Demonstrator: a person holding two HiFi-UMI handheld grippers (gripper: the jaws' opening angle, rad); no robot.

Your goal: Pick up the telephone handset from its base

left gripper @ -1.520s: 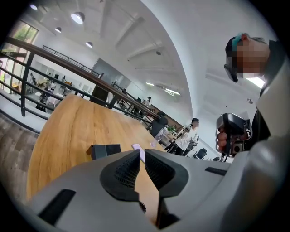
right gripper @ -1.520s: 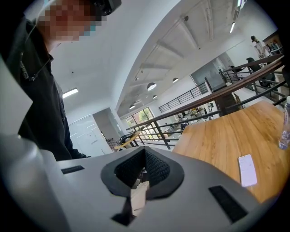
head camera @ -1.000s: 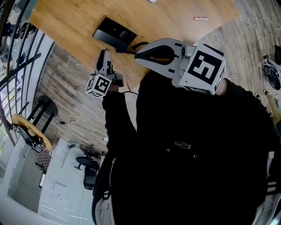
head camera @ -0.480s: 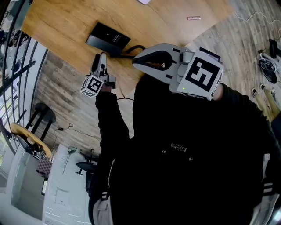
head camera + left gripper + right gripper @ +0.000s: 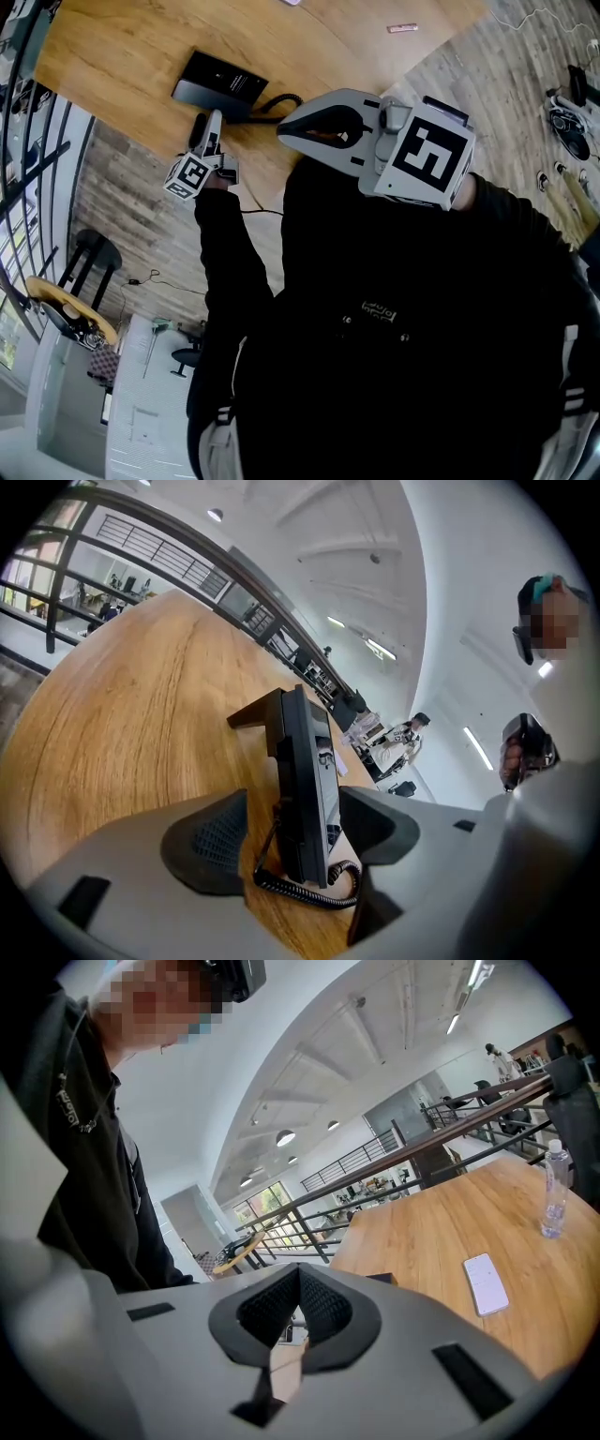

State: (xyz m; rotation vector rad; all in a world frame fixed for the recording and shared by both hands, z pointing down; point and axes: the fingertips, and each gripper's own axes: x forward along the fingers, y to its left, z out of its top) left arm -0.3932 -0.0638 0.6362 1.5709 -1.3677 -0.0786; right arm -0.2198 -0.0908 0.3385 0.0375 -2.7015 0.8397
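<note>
A black desk telephone [image 5: 220,86] lies on the wooden table [image 5: 122,47], its handset [image 5: 289,761] resting on the base and a coiled cord [image 5: 314,891] curling out at the near end. My left gripper [image 5: 202,127] hovers at that near end. Its jaws have just been opening and now stand wide, so my left gripper [image 5: 295,841] is open, with a pad on either side of the phone's near end and neither touching it. My right gripper [image 5: 286,127] hangs to the right of the phone. In its own view my right gripper [image 5: 298,1314] is shut with nothing in it.
A white smartphone [image 5: 486,1284] and a clear water bottle [image 5: 555,1190] sit further along the table. A small pink item [image 5: 402,28] lies near its far edge. A black railing [image 5: 28,112] runs beside the table's left edge, with the floor below.
My left gripper has come down closer to the telephone's near end. The right gripper has stayed about where it was.
</note>
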